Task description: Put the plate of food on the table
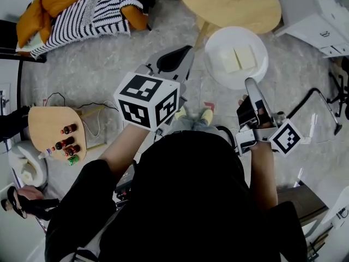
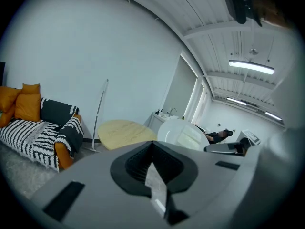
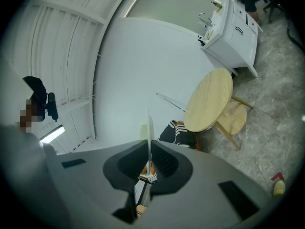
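Note:
A white plate with two pale slices of food hangs in the air just in front of the round wooden table. My right gripper is shut on the plate's near rim. In the right gripper view the plate runs edge-on between the jaws, and the table lies ahead. My left gripper is to the left of the plate, shut and holding nothing. The left gripper view shows the plate to the right of the table.
A sofa with orange cushions and a striped blanket stands at the far left. A small wooden side table with several bottles sits at the left. A white cabinet is at the far right. A stool stands beside the round table.

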`<action>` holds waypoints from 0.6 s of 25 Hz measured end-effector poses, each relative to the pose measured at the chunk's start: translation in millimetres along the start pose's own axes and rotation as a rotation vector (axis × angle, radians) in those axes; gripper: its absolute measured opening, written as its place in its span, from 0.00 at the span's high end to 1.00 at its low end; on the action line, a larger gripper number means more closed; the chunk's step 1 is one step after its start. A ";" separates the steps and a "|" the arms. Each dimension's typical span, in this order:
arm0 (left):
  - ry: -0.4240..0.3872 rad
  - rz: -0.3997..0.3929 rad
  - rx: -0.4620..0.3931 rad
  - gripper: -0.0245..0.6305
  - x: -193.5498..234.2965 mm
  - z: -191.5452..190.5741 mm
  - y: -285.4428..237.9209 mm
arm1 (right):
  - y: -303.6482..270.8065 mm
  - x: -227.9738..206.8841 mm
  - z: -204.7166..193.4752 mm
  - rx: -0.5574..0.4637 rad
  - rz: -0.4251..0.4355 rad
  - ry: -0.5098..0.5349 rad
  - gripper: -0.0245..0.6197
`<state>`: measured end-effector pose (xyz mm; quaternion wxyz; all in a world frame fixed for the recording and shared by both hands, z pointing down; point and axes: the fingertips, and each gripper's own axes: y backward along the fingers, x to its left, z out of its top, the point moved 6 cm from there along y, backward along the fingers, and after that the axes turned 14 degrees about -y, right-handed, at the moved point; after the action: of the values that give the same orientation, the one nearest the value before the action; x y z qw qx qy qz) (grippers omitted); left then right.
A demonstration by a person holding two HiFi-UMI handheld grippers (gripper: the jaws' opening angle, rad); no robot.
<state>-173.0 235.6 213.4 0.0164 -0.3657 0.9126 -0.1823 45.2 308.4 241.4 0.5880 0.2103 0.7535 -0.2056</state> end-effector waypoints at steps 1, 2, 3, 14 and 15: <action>0.000 -0.002 -0.002 0.95 0.2 0.7 1.0 | -0.1 1.0 -0.5 -0.003 0.005 -0.004 0.93; -0.001 -0.004 -0.004 0.96 0.4 1.3 1.9 | 0.0 2.2 -1.0 -0.008 0.008 -0.010 0.93; -0.002 -0.007 -0.006 0.95 0.7 1.9 2.7 | 0.1 3.5 -1.4 -0.013 0.009 -0.013 0.93; -0.019 -0.022 -0.030 0.95 4.5 12.3 7.5 | -2.5 18.7 -3.4 -0.029 0.002 0.018 0.93; -0.027 -0.021 -0.036 0.95 4.2 13.9 8.0 | -3.0 20.3 -3.4 -0.028 0.004 0.022 0.93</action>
<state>-179.1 233.7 198.1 0.0204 -0.3781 0.9114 -0.1610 36.4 309.4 222.6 0.5830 0.2059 0.7622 -0.1917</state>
